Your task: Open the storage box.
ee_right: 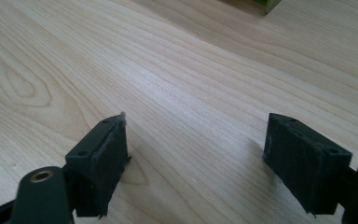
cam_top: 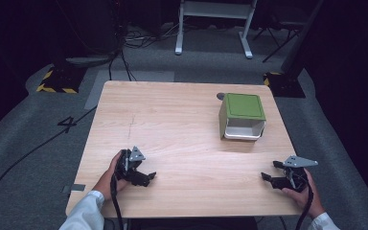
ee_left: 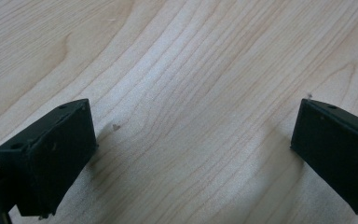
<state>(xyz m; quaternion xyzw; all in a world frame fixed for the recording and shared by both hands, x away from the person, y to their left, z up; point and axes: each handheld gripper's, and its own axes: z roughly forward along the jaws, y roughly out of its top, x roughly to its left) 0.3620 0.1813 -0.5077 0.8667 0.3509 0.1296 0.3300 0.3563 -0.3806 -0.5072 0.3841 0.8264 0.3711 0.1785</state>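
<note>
left tongs [cam_top: 141, 176]: agape, empty | right tongs [cam_top: 274, 175]: agape, empty, both low over tabletop [cam_top: 172, 124] | green box [cam_top: 242, 116]: far right, untouched | advice: likely approach box squarely, unhurried

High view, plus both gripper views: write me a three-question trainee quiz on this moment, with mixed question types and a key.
1. True or false: the left gripper holds something between its jaws.
2. Which gripper is nearer the green box with the white inner container? A) left B) right
3. Fill in: the green box rests on the light wooden ____.

Key: 1. False; its jaws stand apart over bare wood. 2. B. 3. table.
</note>
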